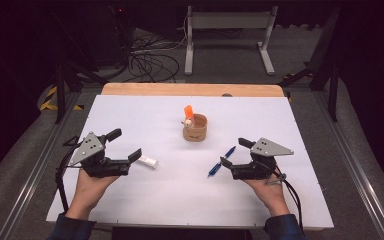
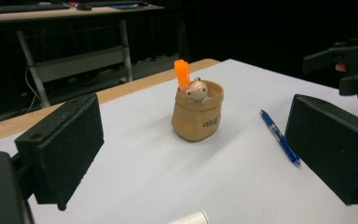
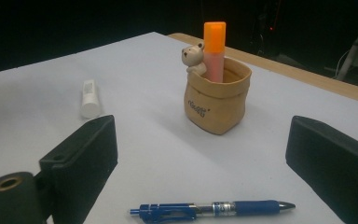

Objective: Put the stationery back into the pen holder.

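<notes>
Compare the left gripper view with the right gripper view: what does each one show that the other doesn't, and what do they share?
Left gripper view alone: the other hand's gripper at its upper right, and a desk behind the table. Right gripper view alone: the whole white tube lying flat, and the full blue pen between its open jaws. Both share: the tan pouch with a small bear figure and an upright orange marker inside, on the white table.
</notes>
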Tool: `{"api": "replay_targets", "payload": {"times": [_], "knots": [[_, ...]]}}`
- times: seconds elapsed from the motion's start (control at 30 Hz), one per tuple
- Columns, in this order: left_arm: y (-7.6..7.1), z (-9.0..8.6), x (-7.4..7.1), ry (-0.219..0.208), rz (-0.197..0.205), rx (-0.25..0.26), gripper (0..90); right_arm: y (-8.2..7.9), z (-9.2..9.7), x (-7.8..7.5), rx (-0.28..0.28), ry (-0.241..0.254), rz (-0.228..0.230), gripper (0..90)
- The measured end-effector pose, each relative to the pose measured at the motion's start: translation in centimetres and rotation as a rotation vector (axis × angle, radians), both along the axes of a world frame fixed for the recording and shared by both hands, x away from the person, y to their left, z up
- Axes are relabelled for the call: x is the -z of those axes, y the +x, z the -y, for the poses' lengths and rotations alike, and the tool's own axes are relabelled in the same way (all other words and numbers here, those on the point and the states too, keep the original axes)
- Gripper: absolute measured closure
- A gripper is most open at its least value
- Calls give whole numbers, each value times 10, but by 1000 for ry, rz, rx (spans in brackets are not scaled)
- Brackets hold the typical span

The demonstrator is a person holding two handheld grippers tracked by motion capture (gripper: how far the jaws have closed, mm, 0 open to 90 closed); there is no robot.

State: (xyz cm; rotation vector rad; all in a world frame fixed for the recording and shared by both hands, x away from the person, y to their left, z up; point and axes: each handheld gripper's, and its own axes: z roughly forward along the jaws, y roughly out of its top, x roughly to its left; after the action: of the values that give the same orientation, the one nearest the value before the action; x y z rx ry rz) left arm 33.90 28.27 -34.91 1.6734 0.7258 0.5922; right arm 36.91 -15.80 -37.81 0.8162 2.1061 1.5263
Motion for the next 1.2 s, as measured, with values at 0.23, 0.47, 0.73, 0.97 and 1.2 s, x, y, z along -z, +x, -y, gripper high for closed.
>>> {"api": "replay_targets", "payload": {"times": [0.23,0.47,0.73,0.97,1.2], "knots": [[2,-5,2,18,-9,-18,50,-1,-13,-5,-55,-31,-1,187],[4,-13,1,12,-12,-40,51,3,-38,-8,-123,-52,-9,252],[4,-14,-1,9,-11,-34,53,8,-76,1,-203,-77,-20,321],[3,-20,-3,2,-7,-41,53,14,-113,0,-265,-114,-20,399],[2,-20,-5,-6,-6,-48,53,21,-144,1,-299,-143,-25,449]]}}
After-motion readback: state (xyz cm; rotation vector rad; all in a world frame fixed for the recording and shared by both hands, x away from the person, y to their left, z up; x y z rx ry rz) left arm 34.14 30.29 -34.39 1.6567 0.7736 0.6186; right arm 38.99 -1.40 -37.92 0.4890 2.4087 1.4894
